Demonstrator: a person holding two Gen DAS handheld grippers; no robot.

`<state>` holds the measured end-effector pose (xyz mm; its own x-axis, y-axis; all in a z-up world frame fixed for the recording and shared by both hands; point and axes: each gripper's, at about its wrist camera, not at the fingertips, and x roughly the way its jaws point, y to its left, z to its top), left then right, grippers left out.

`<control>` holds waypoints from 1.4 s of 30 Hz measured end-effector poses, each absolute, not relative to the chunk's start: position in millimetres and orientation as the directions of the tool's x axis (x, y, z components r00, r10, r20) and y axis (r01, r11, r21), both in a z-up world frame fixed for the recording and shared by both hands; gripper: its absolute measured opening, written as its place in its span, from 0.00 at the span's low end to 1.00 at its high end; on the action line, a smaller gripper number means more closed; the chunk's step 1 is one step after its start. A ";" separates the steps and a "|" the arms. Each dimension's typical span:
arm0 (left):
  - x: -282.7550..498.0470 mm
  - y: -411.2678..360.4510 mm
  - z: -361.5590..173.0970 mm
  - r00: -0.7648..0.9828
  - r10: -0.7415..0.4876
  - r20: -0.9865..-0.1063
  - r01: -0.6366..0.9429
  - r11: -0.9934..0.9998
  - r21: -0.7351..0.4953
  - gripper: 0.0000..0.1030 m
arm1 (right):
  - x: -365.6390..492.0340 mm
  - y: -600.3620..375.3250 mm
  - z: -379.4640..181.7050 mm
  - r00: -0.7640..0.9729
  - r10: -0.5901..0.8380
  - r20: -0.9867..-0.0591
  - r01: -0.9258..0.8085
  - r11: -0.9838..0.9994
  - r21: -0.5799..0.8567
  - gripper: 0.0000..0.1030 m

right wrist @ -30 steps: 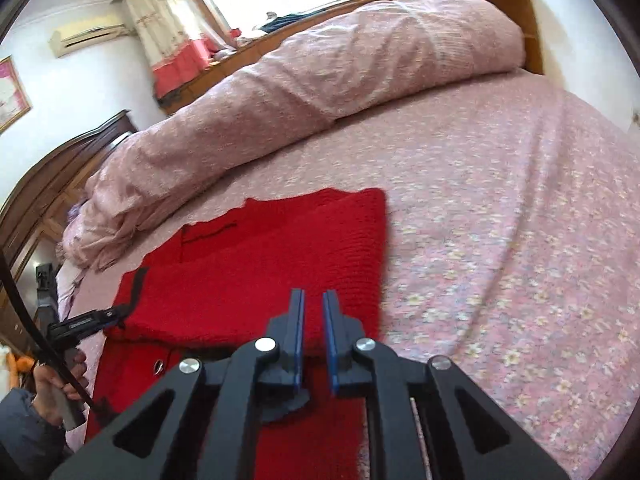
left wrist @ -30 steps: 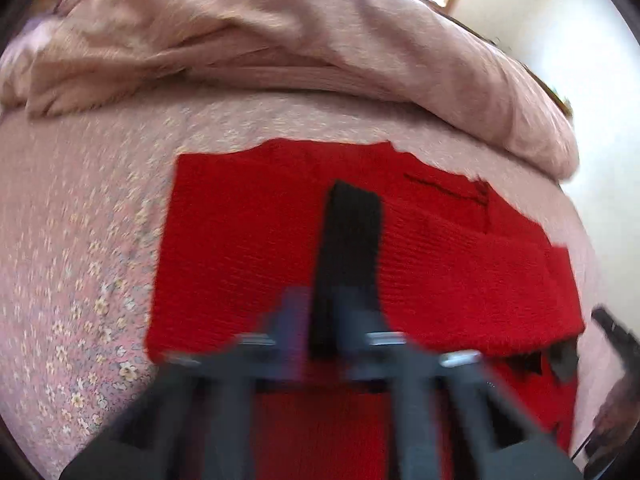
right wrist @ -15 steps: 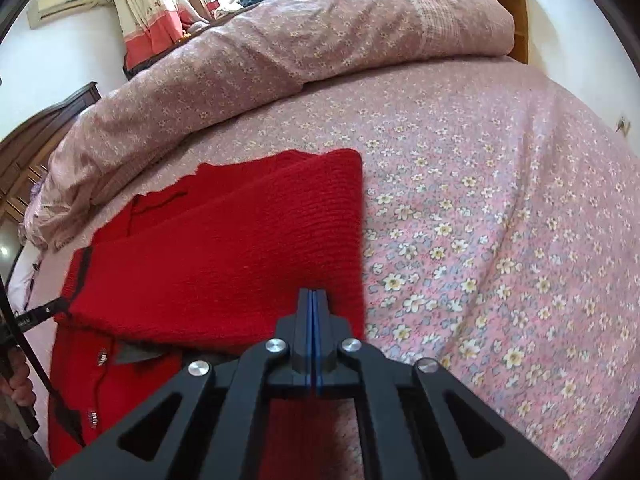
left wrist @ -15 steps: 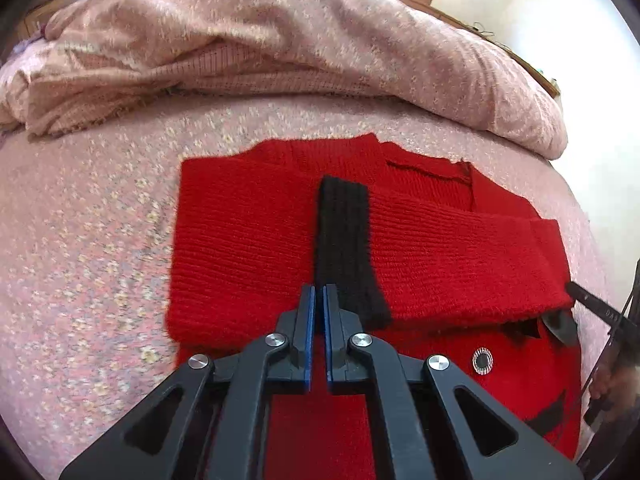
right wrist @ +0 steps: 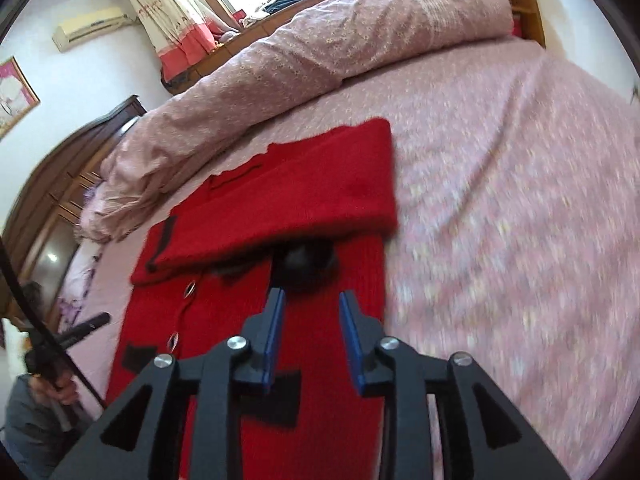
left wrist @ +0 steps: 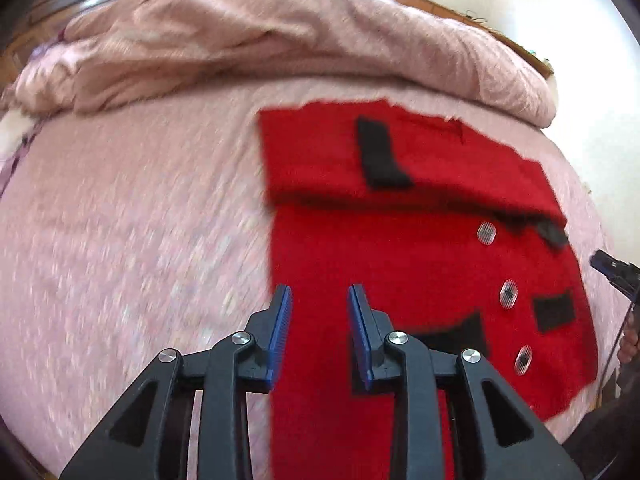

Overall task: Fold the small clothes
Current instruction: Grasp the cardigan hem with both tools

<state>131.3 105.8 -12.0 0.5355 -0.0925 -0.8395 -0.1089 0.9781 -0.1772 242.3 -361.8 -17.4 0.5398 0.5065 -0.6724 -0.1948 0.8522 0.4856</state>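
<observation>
A red knit cardigan (left wrist: 400,264) with black trim and silver buttons lies flat on the pink floral bed. Both sleeves are folded across its chest, the black cuff (left wrist: 380,152) on top. My left gripper (left wrist: 318,304) is open and empty, above the cardigan's lower left edge. In the right wrist view the cardigan (right wrist: 224,320) lies lengthwise, with the folded sleeve (right wrist: 320,196) across it. My right gripper (right wrist: 310,312) is open and empty, above the cardigan's lower right part. The other gripper's tip shows at the right edge of the left wrist view (left wrist: 612,268).
A rolled pink quilt (left wrist: 280,44) lies along the far side of the bed, also in the right wrist view (right wrist: 320,40). The bedsheet (right wrist: 520,220) stretches to the right of the cardigan. A dark wooden wardrobe (right wrist: 60,184) stands at the left.
Both grippers have opened and pulled back toward the cardigan's hem. The sleeves they held now lie folded across the chest.
</observation>
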 end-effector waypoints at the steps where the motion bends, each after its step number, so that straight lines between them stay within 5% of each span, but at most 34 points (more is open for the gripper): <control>1: 121.5 109.7 -18.3 0.512 -0.102 -0.853 -0.116 0.976 -0.186 0.22 | 232.8 -367.6 -19.4 0.534 0.516 -0.670 -0.188 0.845 0.501 0.37; 7: 57.8 133.9 -48.9 0.483 -0.230 -0.845 -0.125 0.937 -0.326 0.23 | 167.1 -404.9 -50.2 0.478 0.627 -0.615 -0.128 0.742 0.658 0.53; 12: 26.4 137.1 -55.4 0.491 -0.350 -0.798 -0.173 0.859 -0.483 0.37 | 139.7 -415.1 -74.4 0.445 0.672 -0.592 -0.050 0.678 0.733 0.64; 19: 27.7 126.5 -54.9 0.494 -0.404 -0.770 -0.168 0.824 -0.541 0.50 | 125.9 -381.8 -88.4 0.374 0.746 -0.550 -0.057 0.611 0.790 0.64; 39: 39.2 115.7 -65.4 0.553 -0.461 -0.694 -0.223 0.721 -0.657 0.51 | 115.3 -394.2 -98.5 0.444 0.753 -0.486 0.001 0.542 0.840 0.62; 42: 35.7 120.4 -65.7 0.547 -0.478 -0.687 -0.226 0.706 -0.672 0.49 | 115.6 -392.3 -98.7 0.437 0.745 -0.503 0.007 0.557 0.831 0.52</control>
<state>35.7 120.4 -65.7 0.5475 -0.4782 -0.6867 -0.2260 0.7057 -0.6715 115.6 -392.3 -98.7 0.4370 0.7454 -0.5033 0.0066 0.5569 0.8305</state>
